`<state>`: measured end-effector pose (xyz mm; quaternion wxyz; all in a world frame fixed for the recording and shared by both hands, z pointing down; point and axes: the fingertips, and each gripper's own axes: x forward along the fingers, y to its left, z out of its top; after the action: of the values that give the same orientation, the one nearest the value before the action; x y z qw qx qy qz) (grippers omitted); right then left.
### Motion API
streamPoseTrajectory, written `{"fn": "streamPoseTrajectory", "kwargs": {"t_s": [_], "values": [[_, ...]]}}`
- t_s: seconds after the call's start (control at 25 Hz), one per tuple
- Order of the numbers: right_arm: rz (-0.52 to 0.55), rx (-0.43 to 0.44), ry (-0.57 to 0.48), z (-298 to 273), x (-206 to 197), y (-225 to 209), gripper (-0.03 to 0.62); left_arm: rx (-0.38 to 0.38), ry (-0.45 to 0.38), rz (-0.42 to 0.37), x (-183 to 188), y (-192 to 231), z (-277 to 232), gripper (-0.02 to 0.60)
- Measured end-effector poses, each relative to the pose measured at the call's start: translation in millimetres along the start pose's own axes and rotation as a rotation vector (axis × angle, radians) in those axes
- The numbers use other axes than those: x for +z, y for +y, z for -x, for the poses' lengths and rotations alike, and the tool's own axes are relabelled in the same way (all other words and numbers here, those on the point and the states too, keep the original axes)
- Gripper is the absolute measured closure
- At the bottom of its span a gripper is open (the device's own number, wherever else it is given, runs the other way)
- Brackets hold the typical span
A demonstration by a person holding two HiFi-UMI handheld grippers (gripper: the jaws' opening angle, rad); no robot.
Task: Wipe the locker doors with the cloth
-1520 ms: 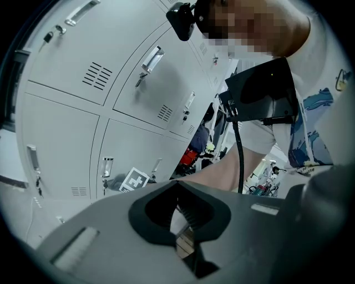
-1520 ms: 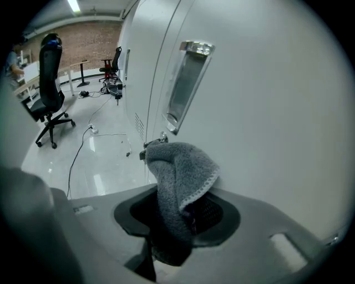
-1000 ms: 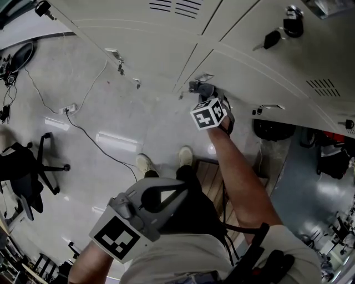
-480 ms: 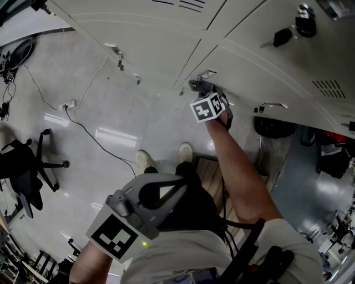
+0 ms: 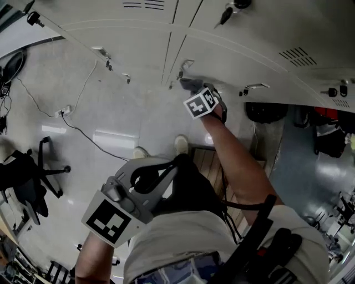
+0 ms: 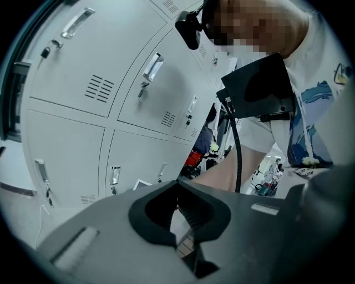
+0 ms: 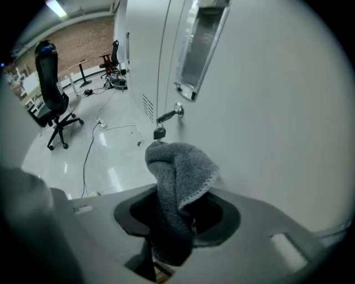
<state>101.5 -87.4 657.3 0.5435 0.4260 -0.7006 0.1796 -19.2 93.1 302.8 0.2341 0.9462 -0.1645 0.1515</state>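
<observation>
The pale grey locker doors (image 5: 233, 50) run across the top of the head view. My right gripper (image 5: 194, 89) reaches out to them, shut on a grey terry cloth (image 5: 190, 84) that presses on a lower door beside a recessed handle (image 5: 186, 64). In the right gripper view the cloth (image 7: 180, 177) bunches up out of the right gripper (image 7: 175, 222), close to the door face (image 7: 266, 111), below a handle recess (image 7: 199, 50) and a key lock (image 7: 166, 117). My left gripper (image 5: 166, 172) hangs low by my waist, shut and holding nothing; the left gripper (image 6: 180, 213) points at the lockers (image 6: 72, 94) from a distance.
My feet stand by a wooden slatted platform (image 5: 208, 161). A cable (image 5: 83, 133) trails over the glossy floor and an office chair (image 5: 28, 172) stands at the left. Keys (image 5: 227, 11) hang in the upper doors. Dark bags (image 5: 266, 111) sit in an open compartment to the right.
My right gripper, with the cloth on the door, has slid slightly left and up in the head view. The left gripper stays low by my waist.
</observation>
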Motion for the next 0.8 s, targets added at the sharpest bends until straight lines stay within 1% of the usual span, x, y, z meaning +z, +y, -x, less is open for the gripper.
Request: {"fn": "streamPoseTrajectory", "kwargs": {"t_s": [0.12,0.28,0.44,0.56,0.64,0.72,0.8], "values": [[-0.032,0.037,-0.023,34.7,-10.2,8.6,0.444,-0.011,-0.004,-0.030,11.5,-11.6,3.5,0.578],[-0.086,0.077,-0.077,95.4,-22.9,21.0,0.444,-0.025,-0.016,-0.069,26.1,-25.7,7.0,0.578],[-0.132,0.110,-0.176,165.2,-23.5,27.9,0.444,-0.042,-0.024,-0.093,34.6,-34.1,9.5,0.578],[-0.172,0.120,-0.251,216.4,-21.1,27.7,0.444,-0.070,-0.025,-0.108,38.0,-38.5,12.3,0.578],[-0.215,0.121,-0.314,252.9,-18.1,28.2,0.444,-0.092,-0.024,-0.103,37.6,-45.0,18.4,0.578],[-0.243,0.116,-0.374,288.3,-16.3,33.0,0.444,-0.110,-0.021,-0.082,33.8,-53.1,29.5,0.578],[-0.278,0.107,-0.431,320.0,-13.5,39.0,0.445,-0.132,-0.017,-0.082,30.8,-57.5,42.3,0.578]]}}
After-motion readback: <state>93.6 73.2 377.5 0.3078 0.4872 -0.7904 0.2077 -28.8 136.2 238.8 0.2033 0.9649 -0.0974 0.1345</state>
